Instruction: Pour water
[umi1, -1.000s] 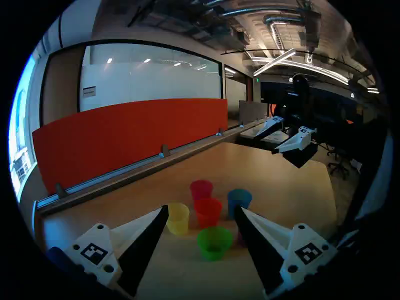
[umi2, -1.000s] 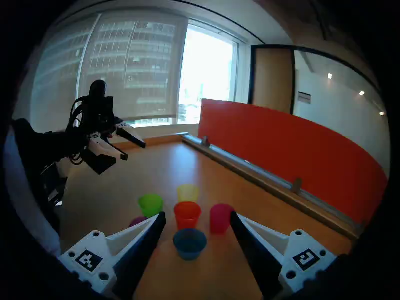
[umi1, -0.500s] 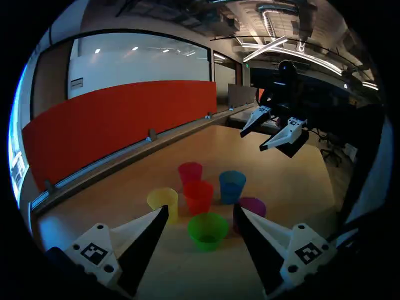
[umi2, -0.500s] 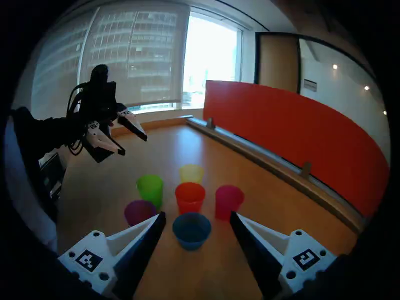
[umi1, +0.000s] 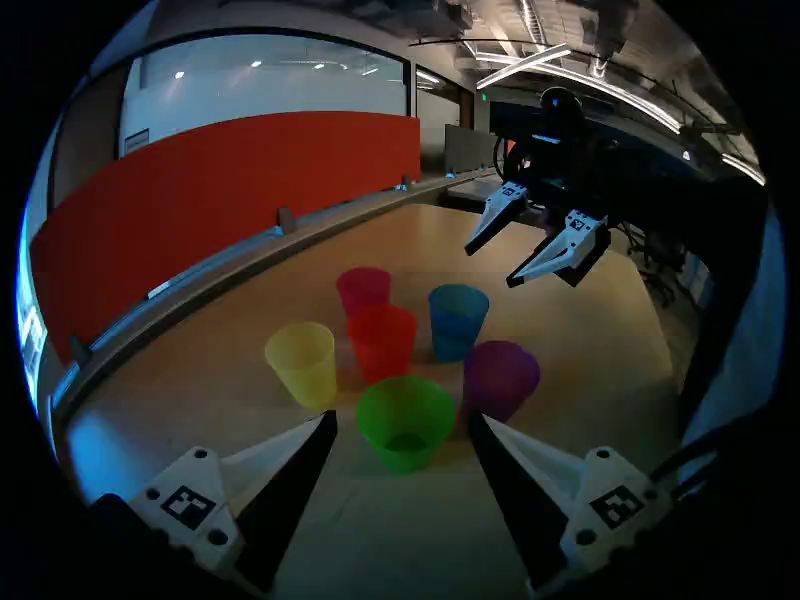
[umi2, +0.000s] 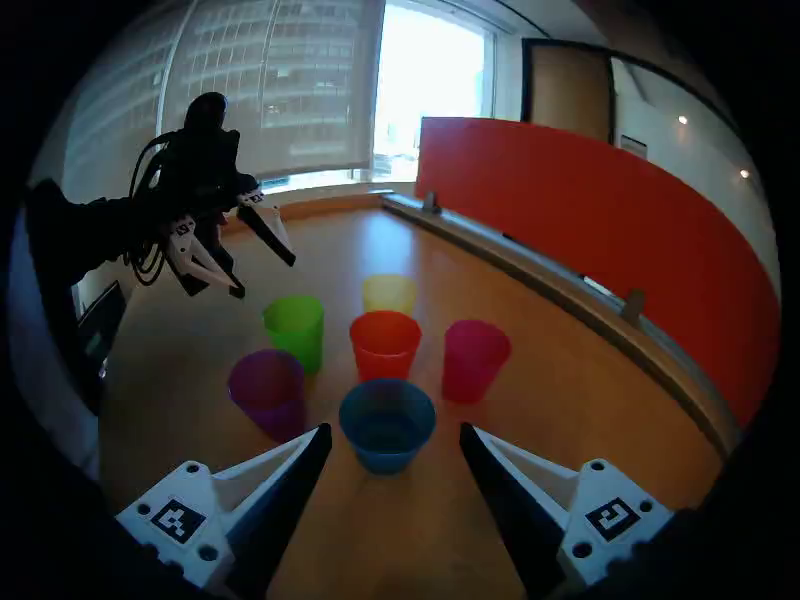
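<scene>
Here, my left gripper (umi1: 400, 418) hangs over the wooden table (umi1: 600, 340) with its jaws wide apart and holding nothing, and the green cup (umi1: 405, 425) stands just ahead between the tips. My right gripper (umi2: 394, 428) is likewise spread and empty, facing the blue cup (umi2: 387, 424). The orange cup (umi1: 382, 340), pink cup (umi1: 363, 290), yellow cup (umi1: 302, 362) and purple cup (umi1: 500, 378) stand upright, clustered close beside them.

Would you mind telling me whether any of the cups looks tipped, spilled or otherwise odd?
Nothing stands out. The yellow cup, pink cup, orange cup, blue cup, green cup and purple cup all stand upright on the wooden table; I see no spill.
</scene>
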